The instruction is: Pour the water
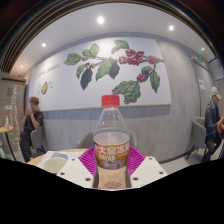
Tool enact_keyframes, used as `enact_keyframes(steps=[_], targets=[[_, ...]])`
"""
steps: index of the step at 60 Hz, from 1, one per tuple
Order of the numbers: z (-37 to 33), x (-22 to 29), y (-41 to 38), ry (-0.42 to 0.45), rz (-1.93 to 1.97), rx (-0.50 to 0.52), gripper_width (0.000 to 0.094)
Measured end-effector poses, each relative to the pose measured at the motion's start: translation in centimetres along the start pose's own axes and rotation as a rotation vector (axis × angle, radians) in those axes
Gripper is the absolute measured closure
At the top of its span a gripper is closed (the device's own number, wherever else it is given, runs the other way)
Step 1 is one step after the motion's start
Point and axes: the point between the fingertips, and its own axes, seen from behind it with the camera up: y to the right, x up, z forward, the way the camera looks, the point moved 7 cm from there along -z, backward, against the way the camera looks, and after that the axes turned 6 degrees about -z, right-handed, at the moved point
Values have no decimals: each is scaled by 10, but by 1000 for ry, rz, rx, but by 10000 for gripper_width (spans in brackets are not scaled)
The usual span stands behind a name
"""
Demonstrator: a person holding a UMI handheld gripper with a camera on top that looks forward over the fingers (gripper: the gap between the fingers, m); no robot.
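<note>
Over on the left a person (33,122) sits against the wall, arms up near the face, and beside them there is a pale door or panel I can't make out well. A bit nearer, just left of the gripper's fingers, a light wooden table (45,157) carries a small white bowl (55,161). Then comes the middle of it all: a clear plastic bottle (111,145) with a red cap (111,100) and an orange and red label, standing upright between the two fingers of the hand-held gripper (111,166). The pink pads (89,159) sit tight against the bottle's sides at label height, left and right, so the gripper has closed in narrow and is clamped on the bottle. I can't see the bottle's base, so whether it rests on anything I cannot tell. Behind it, the far wall bears a big mural (112,67) of green leaves and red berries on a white ground, with round ceiling lights above. Off to the right, another person (213,118) in a white cap sits facing inward.
</note>
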Motion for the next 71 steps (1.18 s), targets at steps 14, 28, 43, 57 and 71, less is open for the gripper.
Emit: enact_keyframes(steps=[14, 28, 43, 57, 71], targets=[[-2, -5, 0, -9, -27, 18, 575], [-3, -8, 2, -36, -41, 10, 307], [-55, -1, 2, -80, -25, 76, 86], [-134, -15, -13, -98, 48, 152, 88], [-182, -36, -24, -125, 75, 236, 87]])
